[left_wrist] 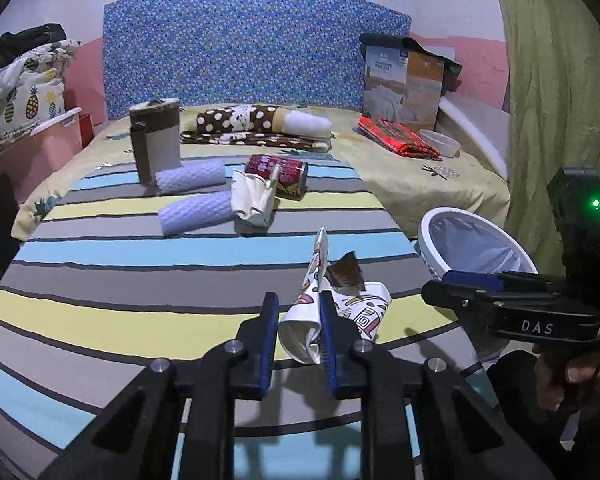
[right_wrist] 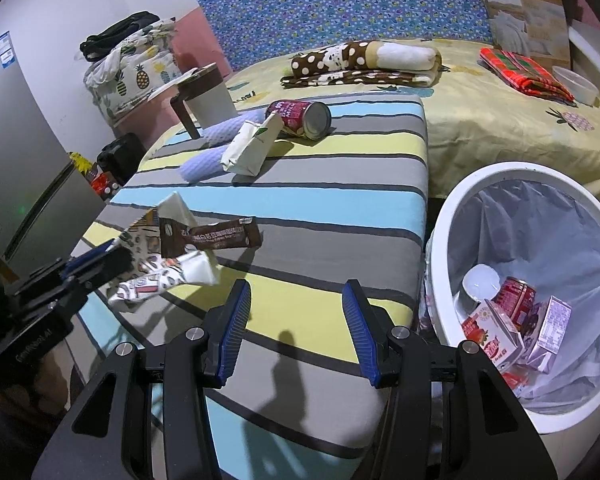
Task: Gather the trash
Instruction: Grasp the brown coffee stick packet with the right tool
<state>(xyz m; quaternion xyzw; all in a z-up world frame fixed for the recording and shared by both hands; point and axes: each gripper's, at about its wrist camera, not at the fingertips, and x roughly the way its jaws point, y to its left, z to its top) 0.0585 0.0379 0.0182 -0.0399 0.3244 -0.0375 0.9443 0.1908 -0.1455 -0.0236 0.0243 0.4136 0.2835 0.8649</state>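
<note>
On the striped mattress (left_wrist: 148, 280) ahead of me I see a crumpled cream paper bag (left_wrist: 254, 200) leaning against a red drink can (left_wrist: 278, 174) lying on its side, with two pale ribbed foam rolls (left_wrist: 196, 212) to their left and a brown-and-white lidded cup (left_wrist: 156, 140) standing upright behind those. Further back, on the yellow bedsheet (left_wrist: 404, 176), lie a folded brown polka-dot blanket (left_wrist: 256, 128), a red plaid cloth (left_wrist: 398, 138), a shallow white bowl (left_wrist: 440, 142) and a printed cardboard box (left_wrist: 404, 88) against the blue floral headboard (left_wrist: 256, 44). None of this lies between my tongs and the bin. The white trash bin (right_wrist: 452, 216) stands just beside the mattress's right edge, lined with a pale plastic bag (right_wrist: 548, 232); inside I make out a red can (right_wrist: 514, 294), a strawberry-printed carton (right_wrist: 494, 330), a small purple-and-white carton (right_wrist: 550, 330) and a white cup (right_wrist: 480, 282). My left tongs (left_wrist: 299, 334) are narrowed around a crumpled white patterned wrapper (left_wrist: 300, 336), with a brown snack wrapper (right_wrist: 210, 236) bunched up with it, the bundle apparently held just over the near part of the mattress, left of the bin. My right tongs (right_wrist: 296, 334) stand wide with nothing between them, hanging above the mattress's near right corner, close beside the bin's rim and near the held bundle.
</note>
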